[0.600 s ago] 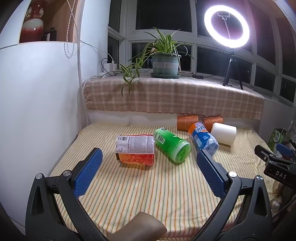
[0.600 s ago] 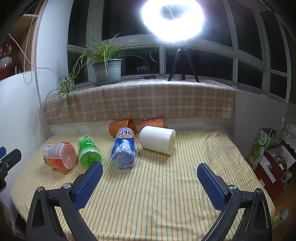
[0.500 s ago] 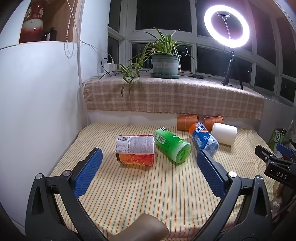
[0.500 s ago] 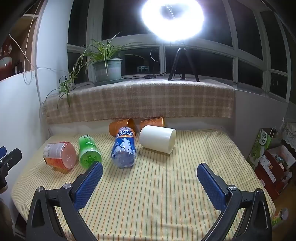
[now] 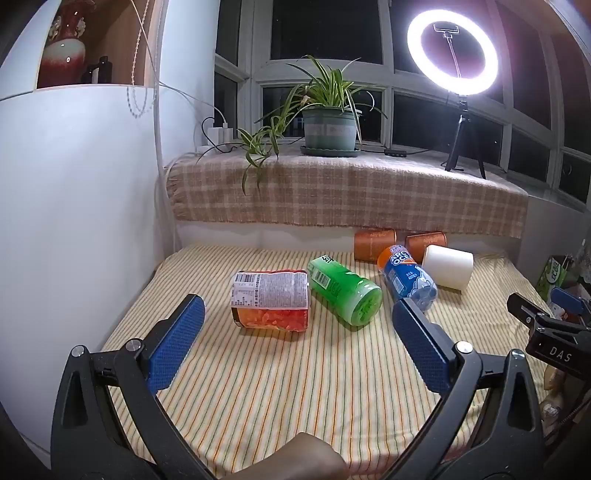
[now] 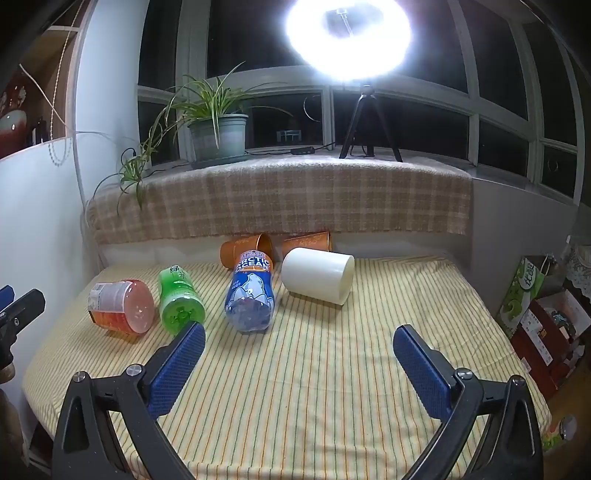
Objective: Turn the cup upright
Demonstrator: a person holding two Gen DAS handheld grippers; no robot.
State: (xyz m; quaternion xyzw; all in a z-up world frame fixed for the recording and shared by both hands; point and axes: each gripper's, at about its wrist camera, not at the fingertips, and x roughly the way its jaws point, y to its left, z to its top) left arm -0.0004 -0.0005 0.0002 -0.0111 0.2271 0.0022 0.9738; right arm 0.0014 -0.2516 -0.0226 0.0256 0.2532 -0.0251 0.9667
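A white cup (image 6: 317,275) lies on its side on the striped table, mouth to the right; it also shows in the left wrist view (image 5: 447,266). Two orange cups (image 6: 245,249) (image 6: 307,240) lie on their sides behind it by the back wall, also seen in the left wrist view (image 5: 373,240). My right gripper (image 6: 298,356) is open and empty, well short of the white cup. My left gripper (image 5: 298,334) is open and empty, in front of the orange jar (image 5: 270,304).
A green bottle (image 5: 343,291) and a blue bottle (image 5: 406,282) lie on the striped cloth (image 6: 314,369) between jar and white cup. A plaid-covered ledge (image 6: 280,199) holds a potted plant (image 6: 218,133) and ring light (image 6: 349,33). Boxes (image 6: 546,321) stand right of the table.
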